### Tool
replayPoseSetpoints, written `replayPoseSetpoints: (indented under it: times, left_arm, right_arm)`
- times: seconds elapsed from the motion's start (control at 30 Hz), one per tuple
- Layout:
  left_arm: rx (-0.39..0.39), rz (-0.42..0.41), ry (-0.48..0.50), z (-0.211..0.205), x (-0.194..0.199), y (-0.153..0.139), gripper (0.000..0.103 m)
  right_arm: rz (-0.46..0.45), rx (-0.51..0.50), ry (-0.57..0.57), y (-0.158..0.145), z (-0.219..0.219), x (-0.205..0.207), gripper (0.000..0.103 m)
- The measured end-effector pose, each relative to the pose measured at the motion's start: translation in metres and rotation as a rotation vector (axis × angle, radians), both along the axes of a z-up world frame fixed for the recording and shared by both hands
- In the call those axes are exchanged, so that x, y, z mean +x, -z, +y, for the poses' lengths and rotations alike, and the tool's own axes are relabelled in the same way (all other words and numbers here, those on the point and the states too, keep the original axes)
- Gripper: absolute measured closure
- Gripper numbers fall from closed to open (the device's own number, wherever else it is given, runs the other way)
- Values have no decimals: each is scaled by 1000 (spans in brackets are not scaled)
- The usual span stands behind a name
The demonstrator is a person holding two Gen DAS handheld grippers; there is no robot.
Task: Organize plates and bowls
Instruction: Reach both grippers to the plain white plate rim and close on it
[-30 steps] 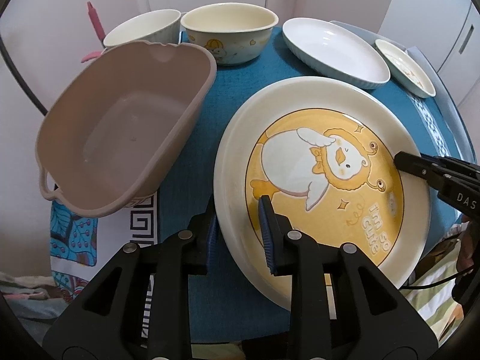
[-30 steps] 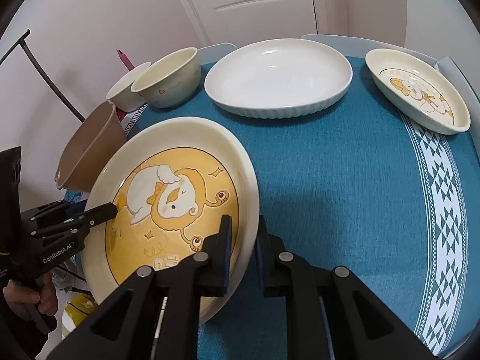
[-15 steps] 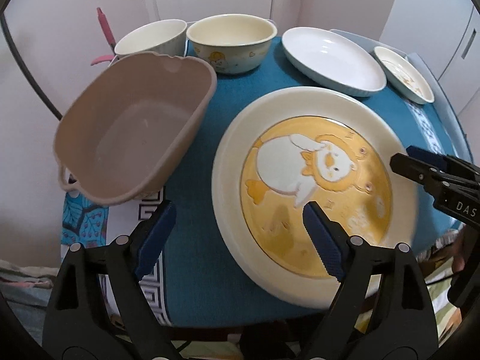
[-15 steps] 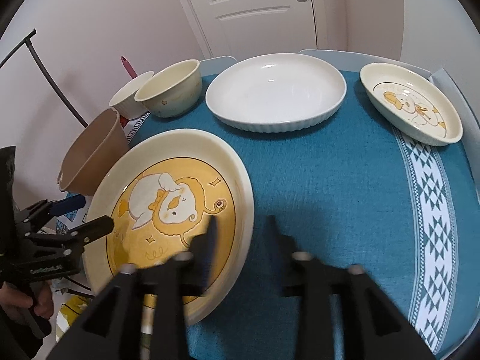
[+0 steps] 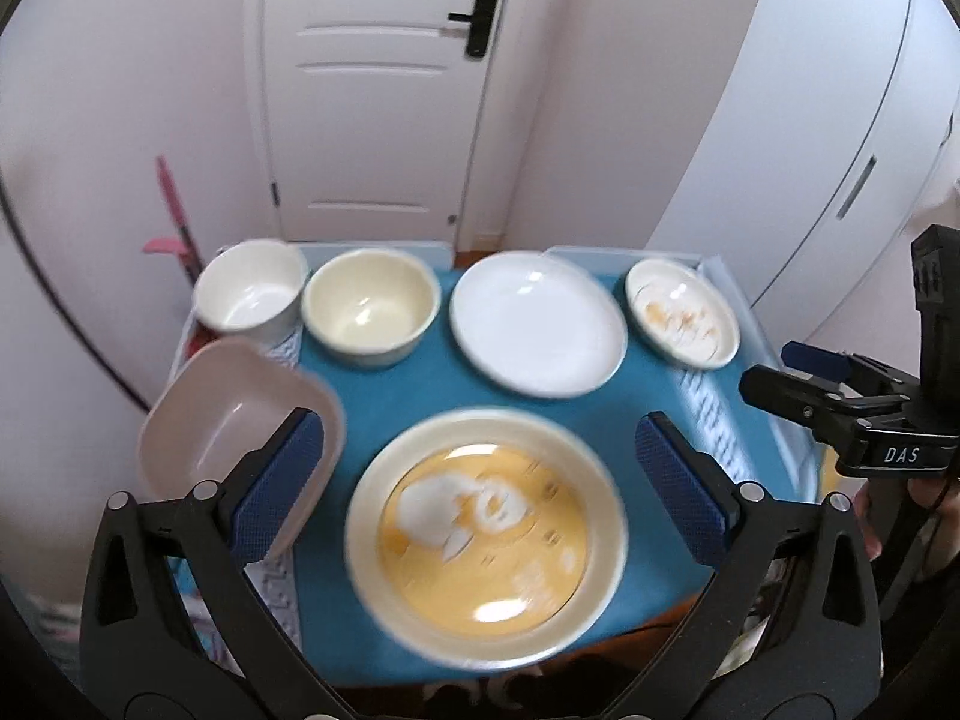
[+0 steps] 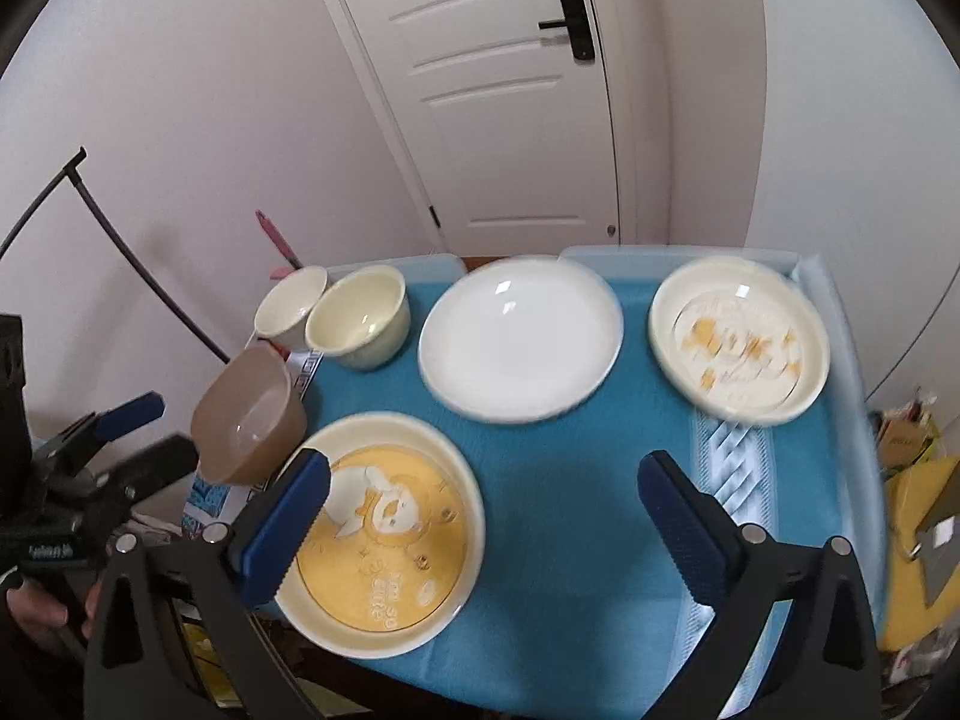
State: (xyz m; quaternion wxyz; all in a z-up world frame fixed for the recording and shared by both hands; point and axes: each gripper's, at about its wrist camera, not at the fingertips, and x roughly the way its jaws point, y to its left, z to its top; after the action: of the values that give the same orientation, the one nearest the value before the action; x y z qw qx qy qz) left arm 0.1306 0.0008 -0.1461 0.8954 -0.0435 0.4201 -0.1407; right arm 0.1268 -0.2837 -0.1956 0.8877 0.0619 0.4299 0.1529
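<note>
The big cream plate with a yellow duck picture (image 5: 489,531) (image 6: 384,540) lies flat on the blue tablecloth (image 5: 432,384) at the front edge. My left gripper (image 5: 479,420) hangs well above it, jaws opening wide with nothing between the pads. My right gripper (image 6: 483,462) is also high over the cloth, right of the plate, jaws opening and empty. Along the back stand a white bowl (image 5: 249,291), a cream bowl (image 5: 369,306), a white plate (image 5: 537,324) and a small duck dish (image 5: 681,312). Each view shows the other gripper at its side edge.
A beige plastic tub (image 5: 234,420) (image 6: 249,414) overhangs the table's left edge beside the duck plate. A white door (image 5: 372,90) and walls close the back, a cabinet (image 5: 852,180) the right. Yellow clutter (image 6: 918,516) lies on the floor at right.
Both grippers let go of the duck plate's rim, opened wide and rose away from the table. The plate now lies flat on the cloth.
</note>
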Motion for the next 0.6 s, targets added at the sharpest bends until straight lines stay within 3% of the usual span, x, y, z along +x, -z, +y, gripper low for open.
replayPoseSetpoints:
  times: [0.2,0.37,0.47,0.6]
  left_arm:
    - [-94,93,-49,-13,42,10,0]
    - [-141,168,-127,-28,65,38,1]
    - [-151,234,-190,-36,87,60,12]
    - [-120,302,-243,-49,115,90,27]
  right_arm:
    - [-25,-96,-16,-26,-19,38,1]
    - [38,-123,-137,-5,-34,94,1]
    - [106,-115,-235,18,-39,133,3]
    - [165,-154,-387,54,-33,181,22]
